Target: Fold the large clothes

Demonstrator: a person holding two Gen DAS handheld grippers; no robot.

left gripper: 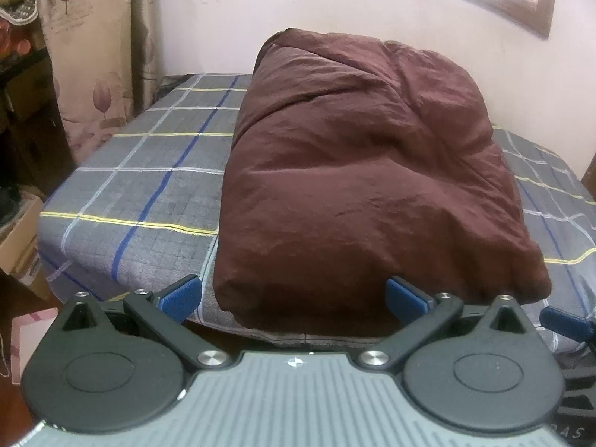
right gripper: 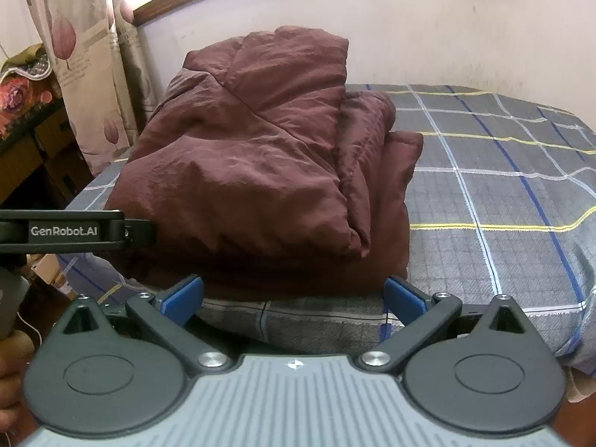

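At the far left of the left wrist view stand cardboard boxes point(left gripper: 18, 234) on the floor and a flowered curtain point(left gripper: 89, 56) hanging down beside the bed's far corner. Next comes the bed point(left gripper: 141, 171), covered in a grey checked sheet with blue, white and yellow lines. On it, toward the near edge, lies the folded maroon jacket point(left gripper: 365, 171), a thick puffy bundle reaching back toward the pale wall point(left gripper: 335, 11), under a wood-framed window point(left gripper: 536, 11). The left gripper point(left gripper: 294, 298) hovers at the bed's edge with its blue pads spread wide, the bundle's near end just ahead of them, nothing pinched. At the right edge a blue tip of the other tool shows. In the right wrist view, the same curtain point(right gripper: 74, 48) hangs at left, with a dark shelf of clutter point(right gripper: 26, 111) beside it. The left tool's black body, marked GenRobot.AI, juts in against the jacket's point(right gripper: 253, 171) left side. The jacket's layered folds face right. The right gripper point(right gripper: 294, 298) is likewise spread apart, holding nothing, just short of the bundle. Bare checked sheet point(right gripper: 503, 193) stretches to the right.
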